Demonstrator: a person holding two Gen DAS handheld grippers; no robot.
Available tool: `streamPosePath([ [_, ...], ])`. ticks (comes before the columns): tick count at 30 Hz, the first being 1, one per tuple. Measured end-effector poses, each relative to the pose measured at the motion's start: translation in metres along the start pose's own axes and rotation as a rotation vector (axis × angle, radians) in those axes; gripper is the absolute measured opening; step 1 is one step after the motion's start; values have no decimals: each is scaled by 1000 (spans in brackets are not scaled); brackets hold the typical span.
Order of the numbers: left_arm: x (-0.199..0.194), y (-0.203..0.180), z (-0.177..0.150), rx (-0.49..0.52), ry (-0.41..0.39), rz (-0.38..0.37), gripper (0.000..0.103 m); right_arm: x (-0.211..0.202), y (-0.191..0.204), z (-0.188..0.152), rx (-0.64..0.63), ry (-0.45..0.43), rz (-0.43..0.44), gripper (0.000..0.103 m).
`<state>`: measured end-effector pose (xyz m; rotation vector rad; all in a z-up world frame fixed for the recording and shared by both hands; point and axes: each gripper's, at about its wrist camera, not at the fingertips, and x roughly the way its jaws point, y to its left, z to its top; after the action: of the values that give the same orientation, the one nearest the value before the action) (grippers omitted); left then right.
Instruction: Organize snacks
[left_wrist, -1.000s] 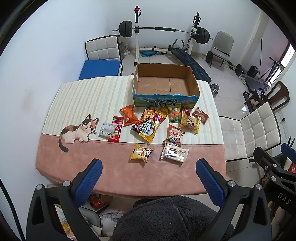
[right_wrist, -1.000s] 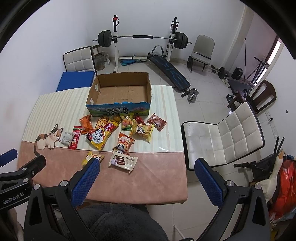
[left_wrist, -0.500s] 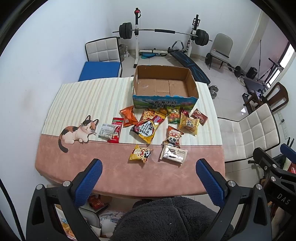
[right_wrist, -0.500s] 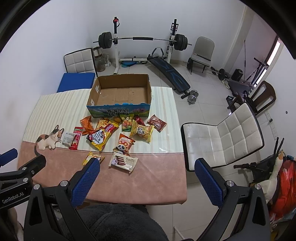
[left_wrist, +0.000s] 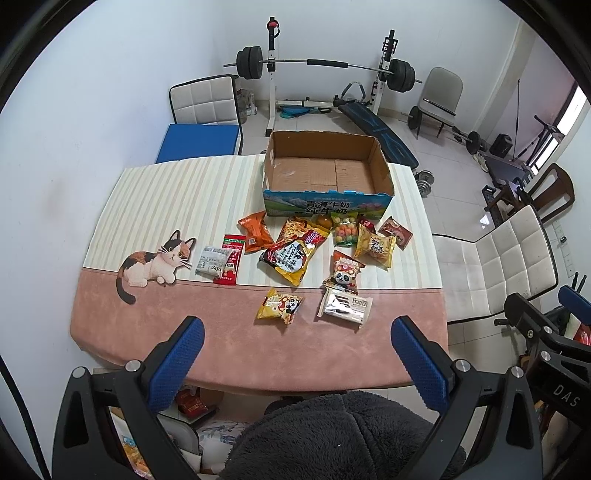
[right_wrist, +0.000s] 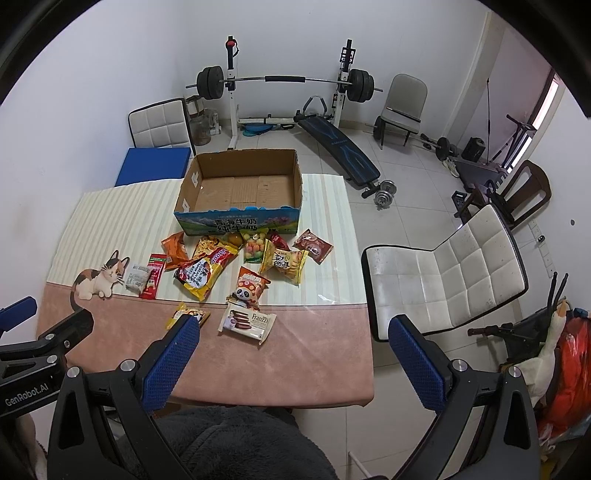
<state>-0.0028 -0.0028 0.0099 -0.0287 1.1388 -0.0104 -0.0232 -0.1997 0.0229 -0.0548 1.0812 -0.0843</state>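
Snacks are scattered at 12 o'clock, before the empty cardboard box (left_wrist: 325, 173); Franzzi pack (right_wrist: 248, 322), long axis crosswise, is nearest right gripper (right_wrist: 291, 354). Both grippers are spread wide, left gripper (left_wrist: 297, 354) included.

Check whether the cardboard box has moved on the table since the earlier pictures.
No. The cardboard box still sits at the far edge of the striped cloth, with the same snack packets against its front wall; only the camera shifted slightly.

— Cardboard box (left_wrist: 327, 173): matt brown inside, printed glossy front. Snack packets (left_wrist: 291, 254) are shiny, crinkled foil and plastic.

— Table cover (left_wrist: 229, 339) looks soft and suede-like. Blue finger pads (right_wrist: 168, 363): rough, dimpled rubber on matt black plastic.
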Motion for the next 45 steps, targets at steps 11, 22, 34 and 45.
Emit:
streamPosePath([
  [11, -1, 0, -1, 0, -3, 0, 103, -11, 6, 9, -6, -3, 3, 103],
  [22, -1, 0, -2, 1, -3, 0, 103, -14, 11, 12, -7, -8, 6, 103],
  [34, 44, 20, 26, -64, 10, 24, 103, 42, 7, 16, 26, 38, 75, 103],
  [45, 196, 40, 66, 66, 144, 95, 103, 235, 11, 11, 153, 323, 187, 103],
])
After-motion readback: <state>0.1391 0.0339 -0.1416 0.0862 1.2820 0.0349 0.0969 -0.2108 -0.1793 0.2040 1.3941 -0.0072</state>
